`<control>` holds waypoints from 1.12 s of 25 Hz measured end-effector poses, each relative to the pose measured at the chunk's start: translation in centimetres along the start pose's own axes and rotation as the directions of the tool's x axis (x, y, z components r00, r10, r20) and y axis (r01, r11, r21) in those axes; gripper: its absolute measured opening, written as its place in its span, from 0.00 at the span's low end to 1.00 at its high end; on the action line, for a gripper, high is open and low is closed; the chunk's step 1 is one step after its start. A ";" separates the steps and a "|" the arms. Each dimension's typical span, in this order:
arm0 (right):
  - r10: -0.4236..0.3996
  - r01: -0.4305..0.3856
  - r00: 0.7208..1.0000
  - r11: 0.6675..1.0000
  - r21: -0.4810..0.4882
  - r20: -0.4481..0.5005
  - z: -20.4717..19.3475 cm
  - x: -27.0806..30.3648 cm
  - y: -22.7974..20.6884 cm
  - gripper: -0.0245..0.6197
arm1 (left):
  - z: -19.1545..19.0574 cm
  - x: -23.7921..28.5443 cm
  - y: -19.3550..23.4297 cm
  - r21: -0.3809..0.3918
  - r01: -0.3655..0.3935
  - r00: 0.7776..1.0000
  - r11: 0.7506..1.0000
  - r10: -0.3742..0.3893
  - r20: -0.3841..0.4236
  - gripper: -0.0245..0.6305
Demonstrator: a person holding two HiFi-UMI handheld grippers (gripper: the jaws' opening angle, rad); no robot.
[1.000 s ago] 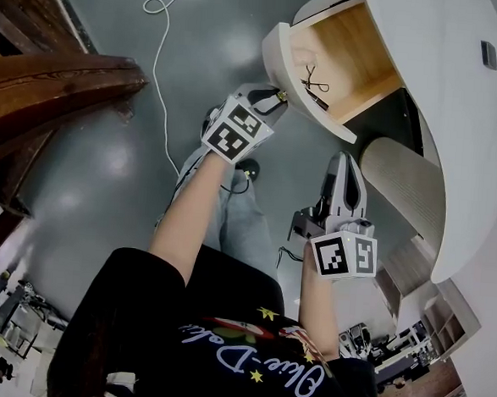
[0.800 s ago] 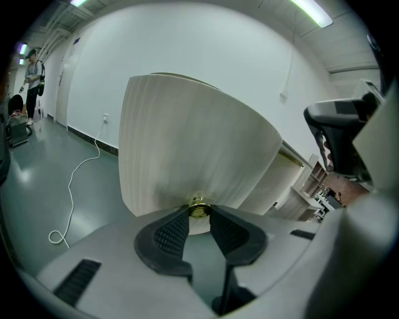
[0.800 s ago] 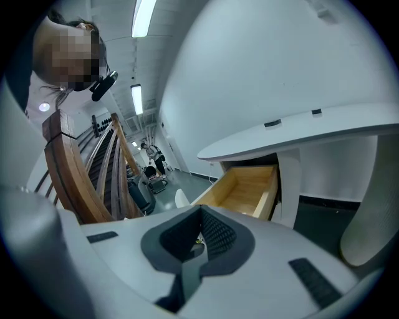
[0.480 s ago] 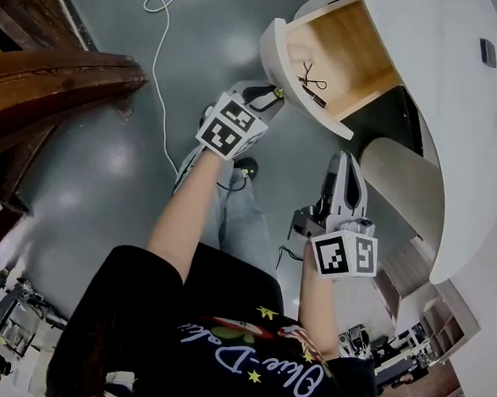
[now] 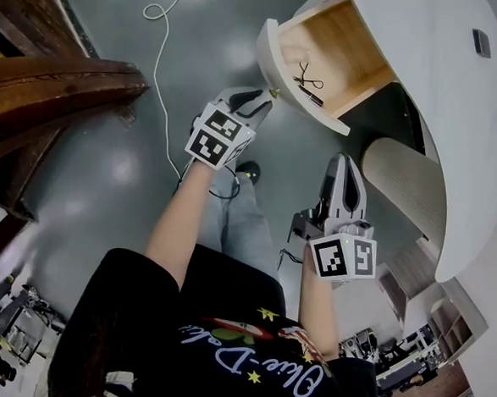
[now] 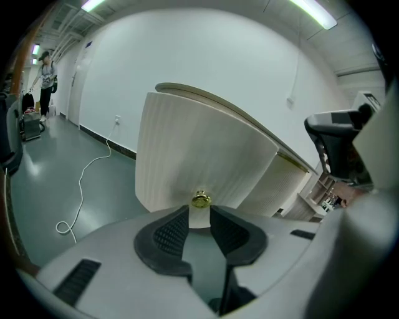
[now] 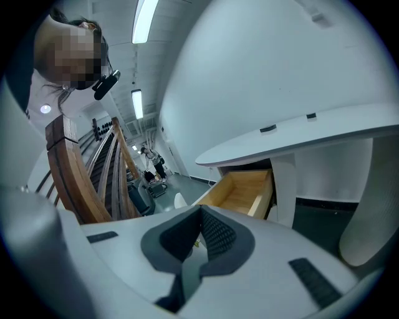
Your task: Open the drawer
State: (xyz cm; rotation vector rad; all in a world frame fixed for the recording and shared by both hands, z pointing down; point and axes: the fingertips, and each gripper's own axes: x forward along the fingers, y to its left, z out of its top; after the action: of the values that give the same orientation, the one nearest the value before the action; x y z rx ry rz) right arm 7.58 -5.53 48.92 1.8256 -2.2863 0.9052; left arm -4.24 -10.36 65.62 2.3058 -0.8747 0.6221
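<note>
The white desk's drawer (image 5: 334, 40) stands pulled out, its pale wood inside showing, with a small black object (image 5: 308, 77) lying in it. My left gripper (image 5: 261, 101) is at the curved white drawer front (image 5: 285, 69), shut on the brass knob (image 5: 275, 93). In the left gripper view the knob (image 6: 201, 199) sits at the tips of the dark pads (image 6: 171, 232), against the ribbed front (image 6: 199, 149). My right gripper (image 5: 343, 162) hangs lower right, clear of the drawer, shut and empty. The right gripper view shows the open drawer (image 7: 243, 190) ahead.
The white desktop (image 5: 442, 105) curves over the drawer, with a ribbed rounded panel (image 5: 402, 187) below it. A white cable (image 5: 160, 60) trails over the grey floor. Dark wooden stair rails (image 5: 53, 86) stand at the left. The person's legs (image 5: 239, 218) are under the grippers.
The left gripper has drifted a little to the left with the knob, and the drawer has come slightly further out. The right gripper has kept still.
</note>
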 end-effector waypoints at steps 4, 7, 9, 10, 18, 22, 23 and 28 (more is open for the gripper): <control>0.001 -0.001 1.000 1.000 -0.004 0.018 0.4 -0.6 0.2 0.04 | 0.4 -1.8 0.0 -0.013 -0.019 1.000 1.000 0.019 0.016 0.19; 0.006 -0.005 0.999 1.000 -0.004 0.033 0.7 -1.2 0.4 0.04 | 1.4 -3.3 -0.5 -0.001 -0.038 0.999 0.999 0.038 0.038 0.11; 0.014 -0.013 0.999 1.000 -0.010 0.042 1.2 -1.5 0.6 0.04 | 2.5 -4.1 -1.2 0.007 -0.042 0.998 0.999 0.042 0.056 0.06; 0.018 -0.018 0.999 1.000 -0.013 0.046 1.4 -1.7 0.7 0.04 | 3.1 -4.5 -1.6 0.014 -0.042 0.997 0.999 0.041 0.063 0.05; 0.049 -0.048 0.995 0.999 -0.020 0.087 3.7 -3.6 1.3 0.04 | 8.1 -7.9 -5.1 0.093 -0.045 0.993 0.995 0.035 0.110 0.04; 0.079 -0.077 0.992 0.997 -0.024 0.102 4.8 -4.5 1.9 0.04 | 10.1 -9.7 -6.8 0.149 -0.042 0.993 0.988 0.025 0.117 0.04; 0.088 -0.086 0.991 0.996 -0.023 0.106 5.1 -4.9 2.1 0.04 | 10.5 -10.2 -7.4 0.156 -0.042 0.992 0.987 0.023 0.123 0.04; 0.119 -0.117 0.983 0.993 -0.028 0.140 7.1 -6.9 2.8 0.04 | 12.6 -12.9 -9.7 0.203 -0.039 0.990 0.978 0.010 0.143 0.04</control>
State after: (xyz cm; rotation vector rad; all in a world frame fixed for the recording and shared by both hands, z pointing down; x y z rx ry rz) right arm 9.08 -2.72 39.13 1.8181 -2.5025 0.7887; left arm -3.42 -7.22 45.44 2.5549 -0.9439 0.5892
